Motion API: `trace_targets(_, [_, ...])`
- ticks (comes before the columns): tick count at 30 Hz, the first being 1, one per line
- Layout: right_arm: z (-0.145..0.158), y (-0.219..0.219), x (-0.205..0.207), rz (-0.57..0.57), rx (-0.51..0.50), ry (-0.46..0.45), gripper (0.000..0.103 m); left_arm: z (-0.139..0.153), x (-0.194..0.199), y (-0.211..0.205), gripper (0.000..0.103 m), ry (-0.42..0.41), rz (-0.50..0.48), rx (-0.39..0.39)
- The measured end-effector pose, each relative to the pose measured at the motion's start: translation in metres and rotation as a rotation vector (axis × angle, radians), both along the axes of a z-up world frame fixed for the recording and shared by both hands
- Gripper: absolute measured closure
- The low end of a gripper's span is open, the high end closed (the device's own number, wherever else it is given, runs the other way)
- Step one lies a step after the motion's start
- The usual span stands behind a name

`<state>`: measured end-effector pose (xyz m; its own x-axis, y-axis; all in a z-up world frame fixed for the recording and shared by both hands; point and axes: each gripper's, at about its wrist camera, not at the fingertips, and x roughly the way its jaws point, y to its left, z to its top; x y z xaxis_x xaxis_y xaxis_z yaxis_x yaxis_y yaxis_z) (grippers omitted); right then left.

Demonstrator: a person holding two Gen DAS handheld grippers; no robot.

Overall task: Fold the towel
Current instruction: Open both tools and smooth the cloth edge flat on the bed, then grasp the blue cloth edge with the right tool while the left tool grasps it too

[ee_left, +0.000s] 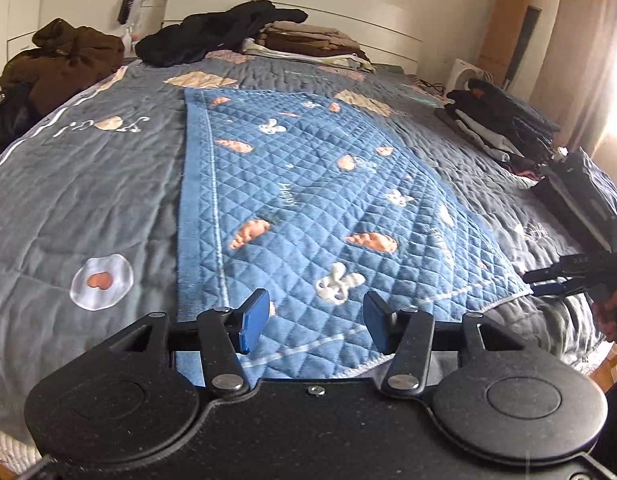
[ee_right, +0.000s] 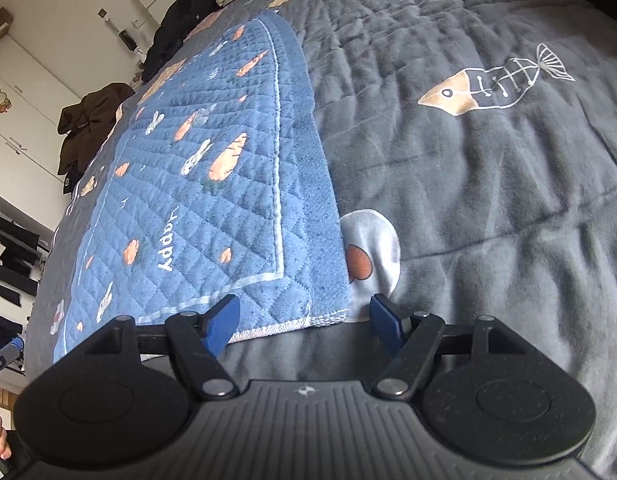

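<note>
Bedspread (ee_right: pixel 488 200) under towel (ee_left: pixel 308 200), long axis running far; my left claw (ee_left: pixel 316 322) and right claw (ee_right: pixel 304 326), both released, hover over its near edge.

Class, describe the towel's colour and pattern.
The towel is blue, quilted in diamonds, with orange carrots and white rabbits; clearest in the left wrist view.

We see the towel (ee_left: pixel 308 184) as soft blue cloth, quilted in a diamond stitch with a napped, matt pile and a pale corded hem. Under it the bedspread (ee_left: pixel 88 184) is grey plush cloth, matt and crinkled. The left gripper (ee_left: pixel 316 316) looks like speckled matt black plastic with shiny metal rivets and smooth blue pads (ee_left: pixel 254 316), as does the right gripper (ee_right: pixel 304 320).
</note>
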<state>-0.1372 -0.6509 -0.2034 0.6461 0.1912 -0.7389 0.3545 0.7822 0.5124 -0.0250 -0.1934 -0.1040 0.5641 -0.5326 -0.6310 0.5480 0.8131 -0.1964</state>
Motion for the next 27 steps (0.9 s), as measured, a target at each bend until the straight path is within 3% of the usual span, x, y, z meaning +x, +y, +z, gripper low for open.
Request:
trace_targets(3, [-0.005, -0.003, 0.002, -0.038, 0.048, -0.021, 0.032, 0.001, -0.004, -0.005, 0.051, -0.009, -0.016, -0.008])
trace_targets(12, [-0.014, 0.000, 0.003, -0.051, 0.060, -0.074, 0.034, 0.001, -0.002, -0.009, 0.051, -0.012, -0.009, -0.021])
trace_targets(13, [-0.014, -0.002, 0.001, -0.059, 0.067, -0.076, 0.040, 0.001, -0.002, -0.010, 0.051, -0.014, -0.009, -0.020])
trace_targets(16, [-0.016, -0.008, -0.004, -0.084, 0.120, -0.084, 0.079, 0.001, -0.002, -0.011, 0.051, -0.017, -0.010, -0.016])
trace_targets(17, [-0.016, -0.009, -0.006, -0.088, 0.138, -0.094, 0.085, 0.001, -0.002, -0.012, 0.050, -0.017, -0.009, -0.015])
trace_targets(20, [-0.009, -0.007, -0.010, -0.097, 0.164, -0.134, 0.092, 0.001, -0.001, -0.013, 0.050, -0.015, -0.007, -0.010])
trace_targets(24, [0.010, -0.012, -0.021, -0.136, 0.176, -0.198, 0.094, -0.004, 0.001, -0.013, 0.049, 0.000, 0.003, 0.029])
trace_targets(27, [0.015, -0.015, -0.024, -0.135, 0.172, -0.192, 0.094, -0.012, 0.006, -0.008, 0.045, 0.025, 0.032, 0.066])
